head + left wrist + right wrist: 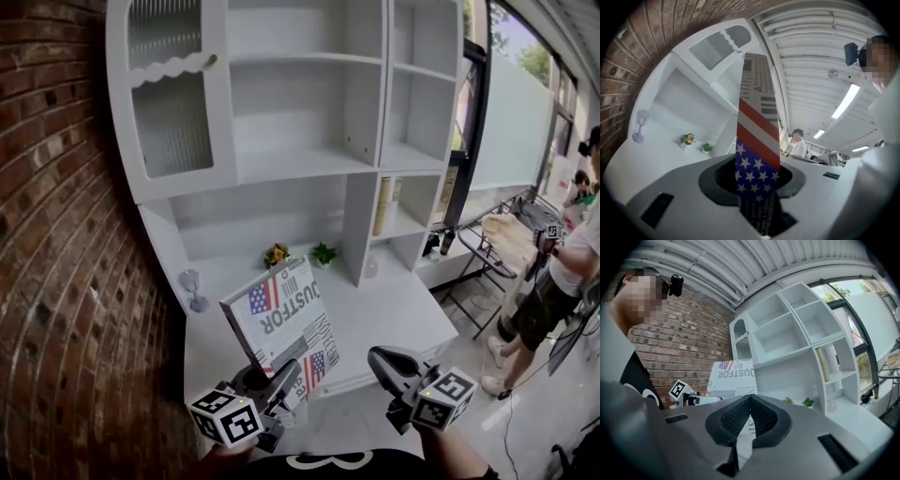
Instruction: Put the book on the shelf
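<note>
The book [277, 317], white with a flag print and large lettering, is held up tilted in front of the white shelf unit [300, 159]. My left gripper [284, 377] is shut on its lower corner. In the left gripper view the book [757, 126] stands edge-on between the jaws of the left gripper [755, 187]. My right gripper [377, 359] hovers to the right of the book, apart from it. In the right gripper view the right gripper [749, 403] is shut and holds nothing, with the book [733, 377] behind it.
The shelf unit has open compartments; two books [385, 202] stand in a right one. On the white desk top [403, 314] are a glass [192, 287] and two small plants [277, 254] [323, 253]. A brick wall [56, 281] lies left. People [562, 272] and a folding chair [473, 267] are at the right.
</note>
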A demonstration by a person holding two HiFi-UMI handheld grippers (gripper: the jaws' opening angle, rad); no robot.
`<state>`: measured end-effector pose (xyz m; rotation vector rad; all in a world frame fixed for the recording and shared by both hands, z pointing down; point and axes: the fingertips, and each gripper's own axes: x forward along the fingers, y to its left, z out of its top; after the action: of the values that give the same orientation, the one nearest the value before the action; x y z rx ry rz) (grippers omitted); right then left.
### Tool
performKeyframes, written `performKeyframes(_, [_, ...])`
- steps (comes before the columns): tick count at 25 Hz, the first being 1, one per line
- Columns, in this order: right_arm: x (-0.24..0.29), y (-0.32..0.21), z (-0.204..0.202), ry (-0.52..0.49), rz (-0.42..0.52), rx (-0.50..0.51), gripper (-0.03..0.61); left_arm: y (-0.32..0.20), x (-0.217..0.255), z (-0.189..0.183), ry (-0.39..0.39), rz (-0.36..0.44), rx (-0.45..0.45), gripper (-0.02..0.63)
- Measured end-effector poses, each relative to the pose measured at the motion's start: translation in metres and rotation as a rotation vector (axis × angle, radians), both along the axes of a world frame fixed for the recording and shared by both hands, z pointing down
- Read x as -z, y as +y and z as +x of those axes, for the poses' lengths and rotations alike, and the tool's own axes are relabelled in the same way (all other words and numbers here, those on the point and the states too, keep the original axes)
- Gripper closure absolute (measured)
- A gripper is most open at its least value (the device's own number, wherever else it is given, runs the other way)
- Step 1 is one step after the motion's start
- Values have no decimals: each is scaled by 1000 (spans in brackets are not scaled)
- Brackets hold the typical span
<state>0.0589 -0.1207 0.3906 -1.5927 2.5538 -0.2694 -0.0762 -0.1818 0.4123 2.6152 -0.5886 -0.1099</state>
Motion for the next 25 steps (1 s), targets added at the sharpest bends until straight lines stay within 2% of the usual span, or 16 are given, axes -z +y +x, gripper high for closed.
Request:
performKeyframes(6, [4,-70,8,-5,-6,14,568,-60,-2,7,1,4,5,462])
performKeyframes(9, [11,-90,-3,-65,-47,35,568,-82,4,7,-6,28,17,462])
performKeyframes(12, [4,-105,-5,-54,-61,52,568,-101,12,4,-11,52,43,462])
performKeyframes(18, [-4,-132,5,-42,-27,81,568,-122,25,5,-20,92,96,462])
performKeyframes(25, [3,-159,6,-48,1,182,568,-138,39,8,-35,131,184,462])
